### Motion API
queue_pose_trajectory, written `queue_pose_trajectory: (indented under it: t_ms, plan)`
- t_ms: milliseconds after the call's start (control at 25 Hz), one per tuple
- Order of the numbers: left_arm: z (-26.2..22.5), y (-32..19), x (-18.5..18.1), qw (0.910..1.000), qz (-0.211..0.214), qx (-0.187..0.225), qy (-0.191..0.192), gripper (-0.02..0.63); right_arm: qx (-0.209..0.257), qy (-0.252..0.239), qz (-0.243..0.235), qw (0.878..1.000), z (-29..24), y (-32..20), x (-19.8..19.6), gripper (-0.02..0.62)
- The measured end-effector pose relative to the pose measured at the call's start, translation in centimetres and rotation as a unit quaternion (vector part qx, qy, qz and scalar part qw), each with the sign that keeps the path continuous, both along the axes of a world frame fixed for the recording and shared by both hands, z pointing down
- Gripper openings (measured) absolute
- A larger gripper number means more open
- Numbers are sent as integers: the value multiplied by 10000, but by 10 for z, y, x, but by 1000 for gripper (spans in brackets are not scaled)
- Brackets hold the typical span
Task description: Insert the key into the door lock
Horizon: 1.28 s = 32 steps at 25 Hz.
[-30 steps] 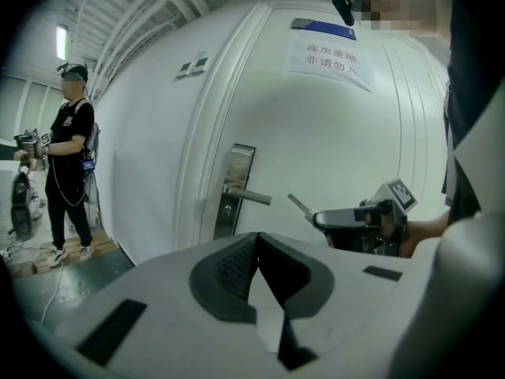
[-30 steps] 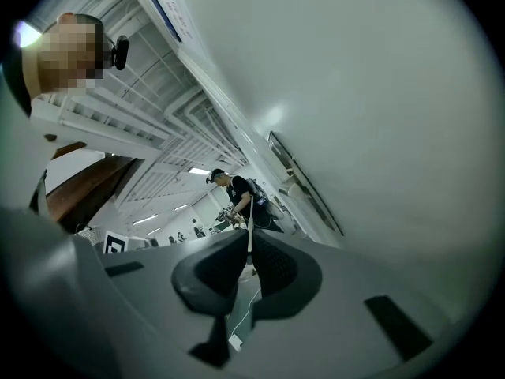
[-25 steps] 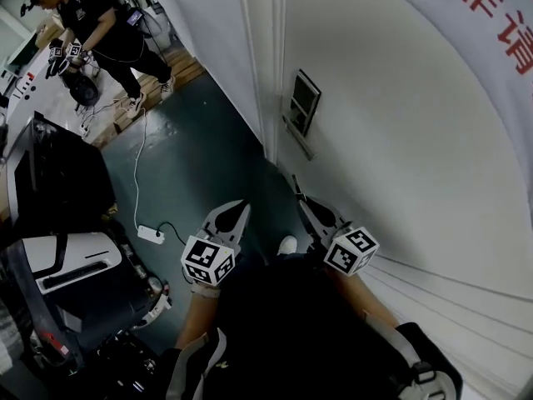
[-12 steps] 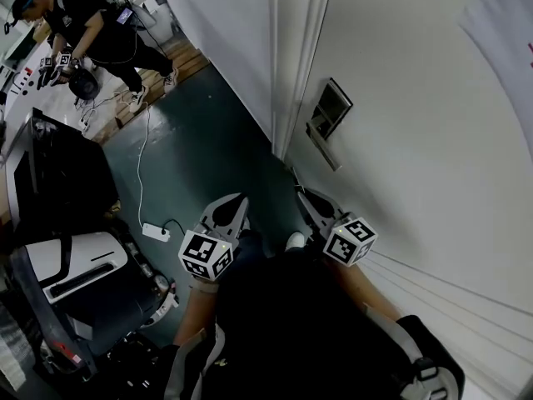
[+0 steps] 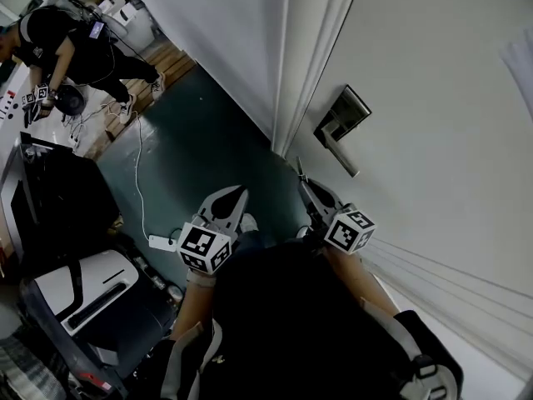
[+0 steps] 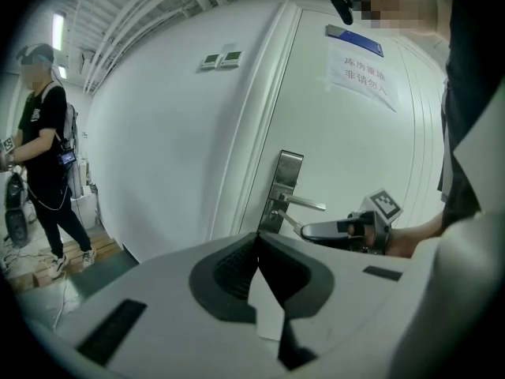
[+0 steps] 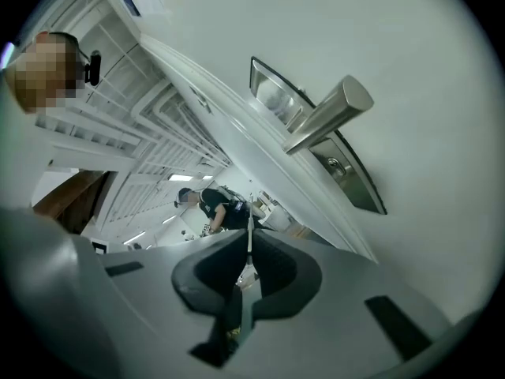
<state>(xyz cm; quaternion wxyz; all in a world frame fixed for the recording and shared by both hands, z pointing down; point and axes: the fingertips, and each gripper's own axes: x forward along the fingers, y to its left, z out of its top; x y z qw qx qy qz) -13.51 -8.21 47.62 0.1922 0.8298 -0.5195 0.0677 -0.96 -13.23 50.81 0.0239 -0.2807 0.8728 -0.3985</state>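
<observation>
left gripper (image 6: 257, 240): in its own view the jaws meet at the tip with nothing between them. right gripper (image 7: 249, 245): jaws pressed onto a key (image 7: 250, 227), which this view shows only edge-on, as a thin blade rising from the jaw tips. the left gripper view shows the same key (image 6: 289, 220) from the side, projecting from the right gripper (image 6: 314, 229) toward the lower part of the lock plate (image 6: 286, 181); whether the tip touches the plate cannot be told. the head view places both grippers level before the white door (image 5: 416, 73), the left gripper (image 5: 240, 193) beside the door frame and the right gripper (image 5: 306, 185) below the lock plate (image 5: 348, 107). only the right gripper view shows the keyhole (image 7: 337, 164), under the lever handle (image 7: 327, 117), with the key apart from it. farther off, a power strip (image 5: 162, 242) lies on the teal floor (image 5: 200, 140), and a second person (image 5: 62, 40) stands beyond.
</observation>
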Motion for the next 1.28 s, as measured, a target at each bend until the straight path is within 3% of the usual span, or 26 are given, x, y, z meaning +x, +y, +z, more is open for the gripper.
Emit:
queue_pose_trajectory:
  t_ms: [480,1120,1280]
  plan:
    - [11,-23,-34,9966,827,-29,45,8,-472,-440,1262,9899,27,-32,-13,34]
    - [31,-23,-75,9902,1378,-197,136,8,-752,-1441,2510,9542,36,-56,-17,34]
    - [38,-28,-79,9893,1426,-245,190,8,-953,-1618,2955,9367,49,-63,-5,34]
